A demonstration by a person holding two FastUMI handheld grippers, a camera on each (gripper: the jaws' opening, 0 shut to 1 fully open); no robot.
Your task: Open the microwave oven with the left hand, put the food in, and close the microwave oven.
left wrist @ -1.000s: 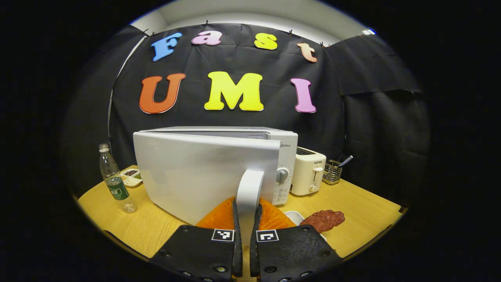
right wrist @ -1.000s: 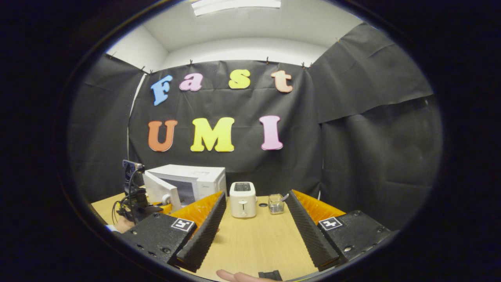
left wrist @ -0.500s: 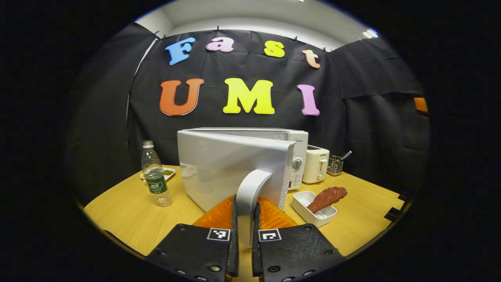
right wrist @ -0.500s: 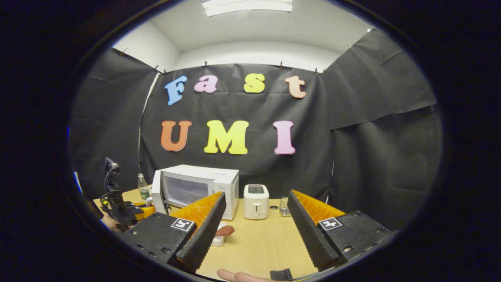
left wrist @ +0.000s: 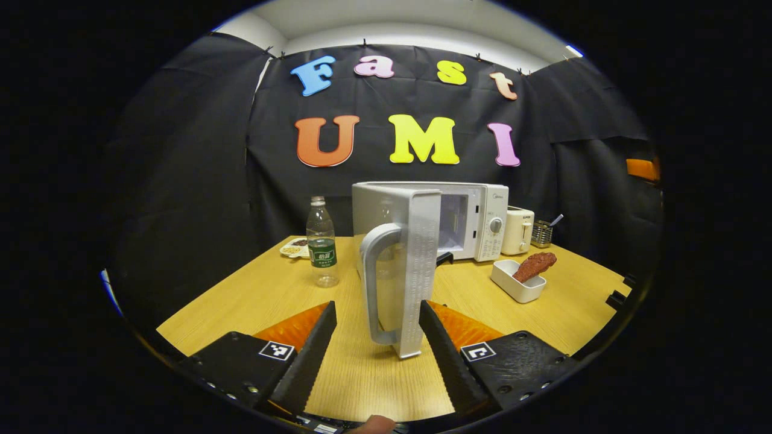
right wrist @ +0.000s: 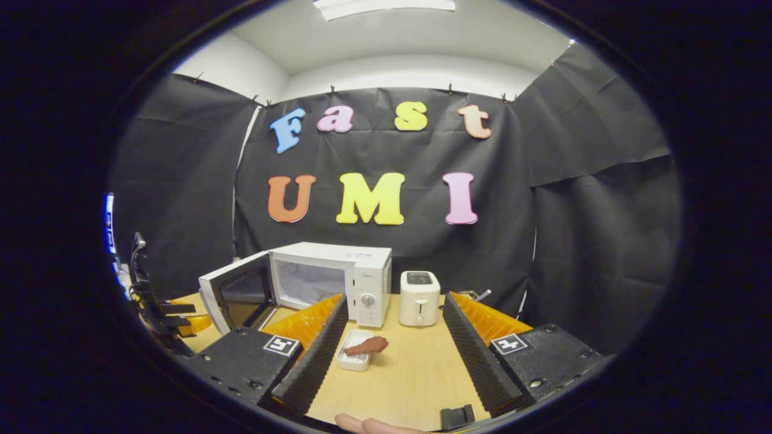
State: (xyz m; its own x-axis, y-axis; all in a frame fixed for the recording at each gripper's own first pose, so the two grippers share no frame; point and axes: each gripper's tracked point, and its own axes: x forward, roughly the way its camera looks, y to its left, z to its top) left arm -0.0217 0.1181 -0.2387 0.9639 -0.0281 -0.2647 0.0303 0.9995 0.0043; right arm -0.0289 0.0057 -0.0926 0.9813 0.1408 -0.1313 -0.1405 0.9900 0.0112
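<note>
While left gripper [left wrist: 375,337] is held spread, fingers either side of door handle [left wrist: 375,283] without touching, right gripper [right wrist: 392,343] is likewise held spread above worktop [right wrist: 410,374]. Pale wood-grain worktop is enclosed by black cloth walls under white ceiling. White tray [right wrist: 354,358] with reddish-brown drumstick-shaped food [right wrist: 367,346] is seen near front of white microwave [right wrist: 329,280]. Door [right wrist: 232,298] is swung wide open. Bottle [left wrist: 322,241] and toaster [right wrist: 420,298] are set beside microwave; labels cannot be read.

Black cloth walls [right wrist: 573,229] enclose a wooden table [right wrist: 410,374]; a ceiling light [right wrist: 386,5], seemingly fluorescent.
</note>
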